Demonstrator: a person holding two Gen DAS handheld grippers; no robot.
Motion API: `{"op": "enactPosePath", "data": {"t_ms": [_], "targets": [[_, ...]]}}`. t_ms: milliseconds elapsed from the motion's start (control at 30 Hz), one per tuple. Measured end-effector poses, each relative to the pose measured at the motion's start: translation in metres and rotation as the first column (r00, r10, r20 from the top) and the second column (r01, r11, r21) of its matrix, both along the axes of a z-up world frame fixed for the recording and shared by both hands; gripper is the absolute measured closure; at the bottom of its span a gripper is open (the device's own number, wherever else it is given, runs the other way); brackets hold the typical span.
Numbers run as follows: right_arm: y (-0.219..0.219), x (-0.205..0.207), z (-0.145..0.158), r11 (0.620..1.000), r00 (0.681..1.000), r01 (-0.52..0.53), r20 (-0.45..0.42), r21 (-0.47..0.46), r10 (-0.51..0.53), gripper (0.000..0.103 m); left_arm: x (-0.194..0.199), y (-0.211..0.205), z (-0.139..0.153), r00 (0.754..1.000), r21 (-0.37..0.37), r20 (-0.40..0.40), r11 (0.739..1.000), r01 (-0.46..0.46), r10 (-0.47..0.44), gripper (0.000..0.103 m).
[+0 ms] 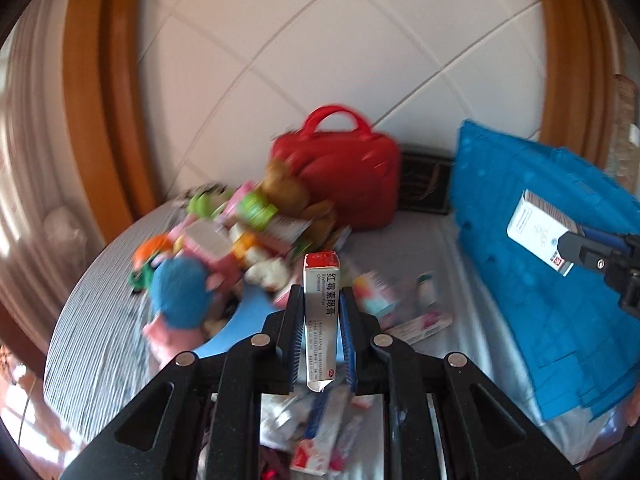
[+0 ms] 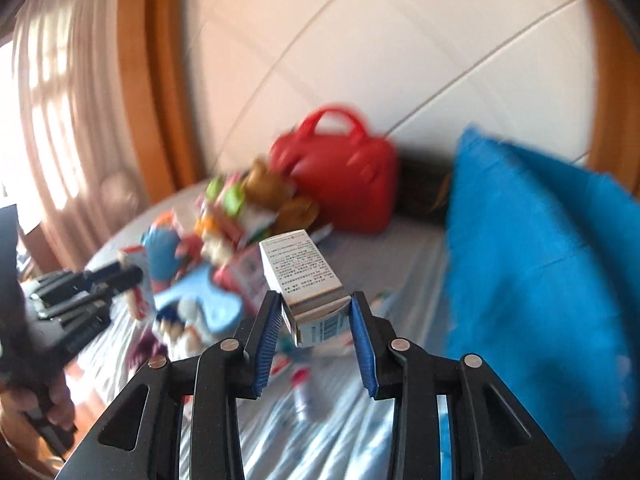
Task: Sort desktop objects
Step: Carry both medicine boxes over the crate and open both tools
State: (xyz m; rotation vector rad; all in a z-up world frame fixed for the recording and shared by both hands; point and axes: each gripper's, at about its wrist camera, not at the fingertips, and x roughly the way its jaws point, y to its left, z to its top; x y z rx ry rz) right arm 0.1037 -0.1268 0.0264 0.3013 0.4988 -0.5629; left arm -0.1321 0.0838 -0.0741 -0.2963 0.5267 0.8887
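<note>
Both grippers clamp slim cardboard boxes — left gripper (image 1: 322,300) (ointment carton (image 1: 321,312)), right gripper (image 2: 316,308).

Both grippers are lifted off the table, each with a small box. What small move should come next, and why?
Probably carry both boxes aside toward a sorting spot. The left gripper clamps a narrow red-and-white ointment carton, the right gripper a white printed medicine box, both clear of the jumbled toy pile on the striped tabletop.

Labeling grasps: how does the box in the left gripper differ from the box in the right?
The left gripper's box is slim, red-topped with large Chinese lettering; the right gripper's box is wider, white, with fine print. The slim box runs lengthwise between the fingers; the wider one is pinched only at its near end. Both are small cartons, clamped and lifted.
</note>
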Motion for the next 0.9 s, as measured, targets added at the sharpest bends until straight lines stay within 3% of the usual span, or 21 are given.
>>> {"op": "enactPosePath", "data": {"t_ms": [233, 467, 667, 900], "targets": [[-0.012, -0.083, 0.052, 0.980, 0.976, 0.193, 0.111, -0.058, -0.185, 0.069, 0.076, -0.047, 0.057, 0.976, 0.112, 0.085, 0.975, 0.192, -0.201, 0.086], [-0.040, -0.172, 0.077, 0.898, 0.905, 0.421, 0.134, -0.128, -0.405, 0.069, 0.149, -0.107, 0.106, 0.923, 0.159, 0.106, 0.923, 0.351, -0.369, 0.086], [-0.076, -0.233, 0.070, 0.840, 0.852, 0.524, 0.086, -0.143, -0.517, 0.069, 0.207, -0.159, 0.131, 0.866, 0.097, 0.078, 0.869, 0.486, -0.493, 0.086], [-0.119, -0.282, 0.034, 0.833, 0.837, 0.546, 0.019, -0.094, -0.546, 0.069, 0.260, -0.209, 0.121, 0.830, 0.024, 0.005, 0.830, 0.558, -0.558, 0.086]]}}
